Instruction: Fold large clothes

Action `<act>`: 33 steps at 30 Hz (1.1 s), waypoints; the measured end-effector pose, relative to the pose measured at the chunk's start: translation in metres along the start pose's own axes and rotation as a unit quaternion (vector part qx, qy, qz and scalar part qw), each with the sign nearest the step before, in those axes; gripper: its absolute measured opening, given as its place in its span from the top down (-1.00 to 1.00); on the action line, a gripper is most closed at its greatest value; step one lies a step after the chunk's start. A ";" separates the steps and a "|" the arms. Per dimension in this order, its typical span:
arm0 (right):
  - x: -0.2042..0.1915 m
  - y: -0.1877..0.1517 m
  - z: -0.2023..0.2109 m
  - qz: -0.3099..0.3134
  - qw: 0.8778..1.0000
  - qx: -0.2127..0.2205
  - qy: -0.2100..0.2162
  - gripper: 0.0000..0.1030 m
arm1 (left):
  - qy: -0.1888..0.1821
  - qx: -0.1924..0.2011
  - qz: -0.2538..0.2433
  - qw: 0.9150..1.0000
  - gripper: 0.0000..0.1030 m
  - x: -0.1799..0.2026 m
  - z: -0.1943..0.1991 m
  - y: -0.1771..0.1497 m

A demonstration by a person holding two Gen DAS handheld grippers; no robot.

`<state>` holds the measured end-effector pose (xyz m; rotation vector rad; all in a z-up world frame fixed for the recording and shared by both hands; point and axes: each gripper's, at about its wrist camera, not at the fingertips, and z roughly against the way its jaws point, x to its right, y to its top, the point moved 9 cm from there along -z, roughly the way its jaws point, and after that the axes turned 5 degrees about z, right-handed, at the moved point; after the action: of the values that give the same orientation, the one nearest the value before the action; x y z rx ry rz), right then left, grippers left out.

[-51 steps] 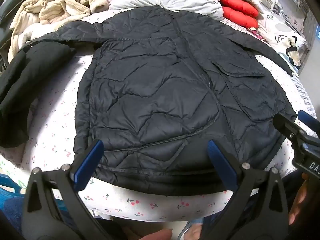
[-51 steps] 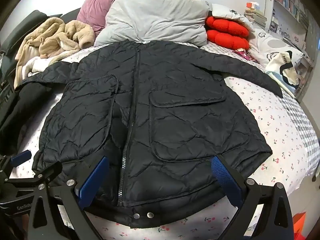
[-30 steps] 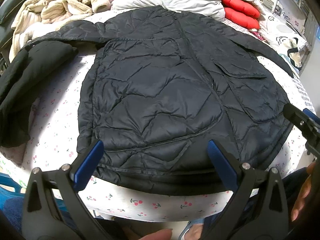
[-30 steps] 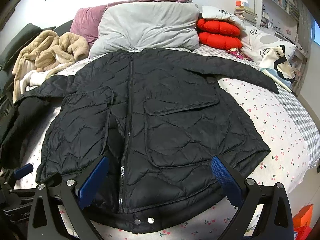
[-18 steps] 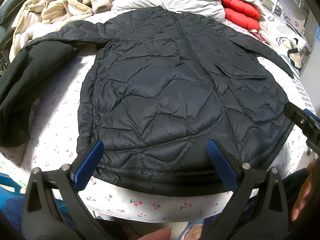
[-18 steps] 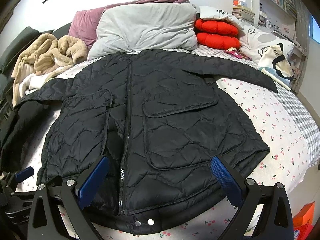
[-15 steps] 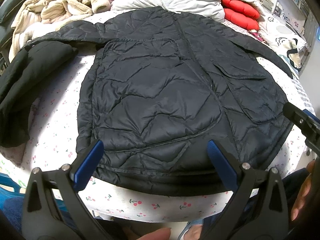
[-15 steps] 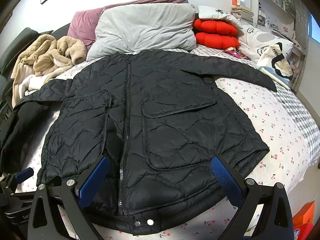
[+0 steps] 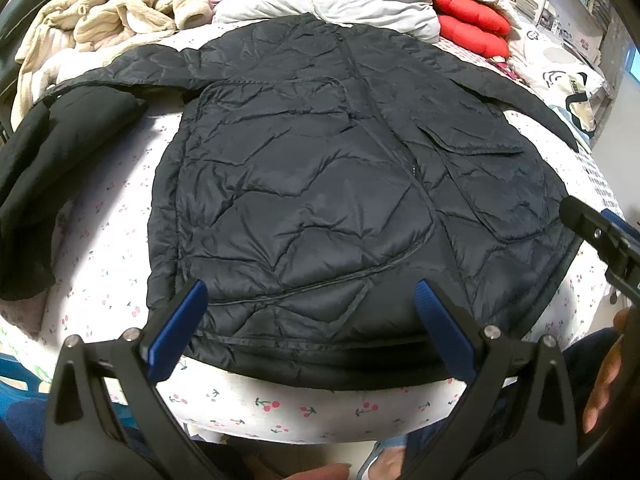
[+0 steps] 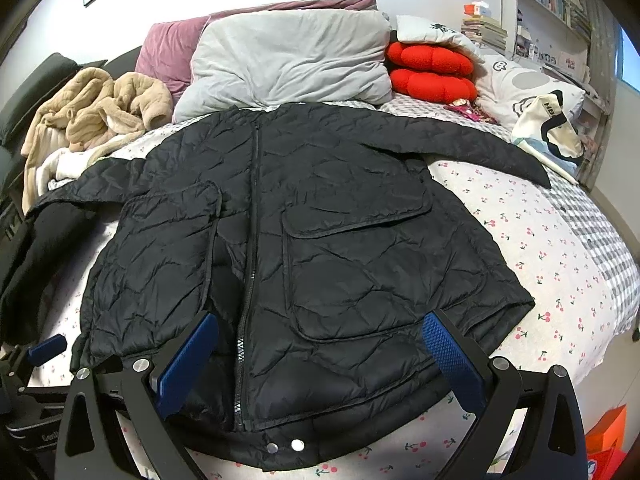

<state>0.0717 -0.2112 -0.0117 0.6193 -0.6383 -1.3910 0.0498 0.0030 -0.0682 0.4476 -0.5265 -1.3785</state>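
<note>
A black quilted jacket [image 9: 320, 184] lies flat, front up and zipped, on a bed with a cherry-print sheet [image 9: 100, 216]; it also shows in the right wrist view [image 10: 328, 264]. Both sleeves are spread out to the sides. My left gripper [image 9: 308, 316] is open and empty, hovering over the hem at its left half. My right gripper [image 10: 316, 344] is open and empty over the hem near the zip's lower end. Each gripper shows at the edge of the other's view.
A second black garment [image 9: 44, 168] lies at the bed's left edge. A beige fleece robe [image 10: 92, 116], grey pillow [image 10: 288, 60], red cushions [image 10: 432, 72] and a printed pillow with a bag [image 10: 544, 120] sit along the head and right side.
Both grippers have drawn back and risen slightly from the jacket, staying open. The jacket has not moved.
</note>
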 end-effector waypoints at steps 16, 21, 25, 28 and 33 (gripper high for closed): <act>0.081 -0.010 0.008 -0.036 0.995 0.030 -0.086 -1.00 | 0.029 -0.035 0.103 0.994 -0.99 -0.097 -0.019 -0.013; 0.142 -0.028 -0.017 -0.169 0.982 -0.044 -0.071 -1.00 | 0.037 -0.071 0.138 0.987 -0.99 -0.120 -0.035 -0.023; 0.169 -0.042 -0.045 -0.202 0.968 -0.105 -0.102 -0.99 | 0.041 -0.103 0.159 0.981 -0.99 -0.127 -0.054 -0.030; 0.184 -0.056 -0.063 -0.230 0.956 -0.136 -0.123 -0.88 | 0.042 -0.129 0.171 0.976 -0.59 -0.128 -0.070 -0.037; 0.184 -0.059 -0.081 -0.265 0.953 -0.133 -0.059 0.81 | 0.036 -0.126 0.146 0.981 0.66 -0.112 -0.073 -0.037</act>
<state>0.1034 -0.3971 -0.1019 0.5096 -0.3750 -1.9911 0.0512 0.1086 -0.1591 0.2032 -0.3378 -1.1218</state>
